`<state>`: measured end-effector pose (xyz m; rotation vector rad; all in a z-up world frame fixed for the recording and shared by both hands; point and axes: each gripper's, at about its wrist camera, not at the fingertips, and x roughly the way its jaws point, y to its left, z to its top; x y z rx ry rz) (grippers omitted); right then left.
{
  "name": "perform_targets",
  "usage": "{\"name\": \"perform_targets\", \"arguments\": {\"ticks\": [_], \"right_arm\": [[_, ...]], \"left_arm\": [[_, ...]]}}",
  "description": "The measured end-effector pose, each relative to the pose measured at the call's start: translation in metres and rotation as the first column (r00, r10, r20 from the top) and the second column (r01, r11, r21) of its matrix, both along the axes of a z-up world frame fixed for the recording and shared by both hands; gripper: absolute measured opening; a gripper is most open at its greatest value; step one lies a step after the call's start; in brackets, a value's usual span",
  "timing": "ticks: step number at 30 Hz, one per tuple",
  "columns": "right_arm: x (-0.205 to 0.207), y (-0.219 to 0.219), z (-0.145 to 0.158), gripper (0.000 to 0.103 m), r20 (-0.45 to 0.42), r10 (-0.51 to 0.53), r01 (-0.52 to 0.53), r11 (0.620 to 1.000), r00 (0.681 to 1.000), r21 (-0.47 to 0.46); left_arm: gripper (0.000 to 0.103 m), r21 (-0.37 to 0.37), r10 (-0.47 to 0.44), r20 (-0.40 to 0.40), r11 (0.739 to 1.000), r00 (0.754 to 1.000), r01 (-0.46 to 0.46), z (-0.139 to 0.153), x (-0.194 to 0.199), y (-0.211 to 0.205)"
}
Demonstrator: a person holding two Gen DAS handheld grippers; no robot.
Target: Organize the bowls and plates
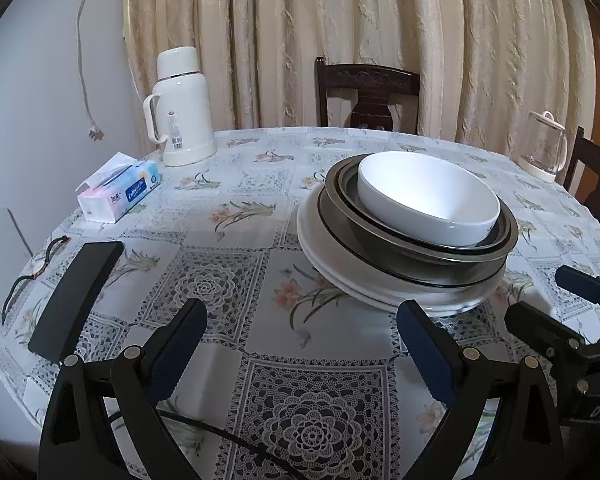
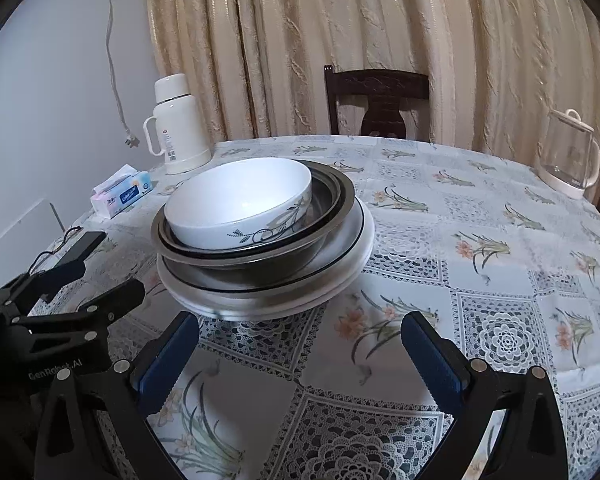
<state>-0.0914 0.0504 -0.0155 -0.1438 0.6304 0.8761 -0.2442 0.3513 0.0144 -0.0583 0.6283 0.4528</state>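
One stack of dishes stands on the table. A white bowl (image 1: 428, 196) (image 2: 240, 204) with a dark leaf pattern sits on top, tilted inside nested metal bowls (image 1: 420, 248) (image 2: 332, 200). These rest on white plates (image 1: 328, 256) (image 2: 340, 284). My left gripper (image 1: 302, 322) is open with nothing between its fingers, hovering just short of the stack's near left side. Its right fingertip is close to the plates' rim. My right gripper (image 2: 300, 338) is open too, near the stack's front right side. Each gripper shows at the edge of the other's view.
A white thermos (image 1: 182, 108) and a tissue box (image 1: 120, 192) stand at the far left. A black flat device (image 1: 76, 296) with a cable lies near the left edge. A glass kettle (image 1: 546, 144) is at the far right. Dark chairs (image 1: 366, 94) stand behind the table.
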Motion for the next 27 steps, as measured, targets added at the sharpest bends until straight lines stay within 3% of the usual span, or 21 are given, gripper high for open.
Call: {"name": "perform_targets", "arguments": {"ticks": [18, 27], "right_arm": [[0.0069, 0.0004, -0.0058, 0.103, -0.052, 0.003, -0.003, 1.000, 0.999, 0.012], [0.0035, 0.0015, -0.0059, 0.103, -0.026, -0.004, 0.005, 1.000, 1.000, 0.016]], "left_arm": [[0.096, -0.015, -0.009, -0.015, 1.000, 1.000, 0.009, -0.0058, 0.0042, 0.0037], [0.096, -0.024, -0.004, -0.023, 1.000, 1.000, 0.004, -0.0091, 0.0041, 0.0056]]}}
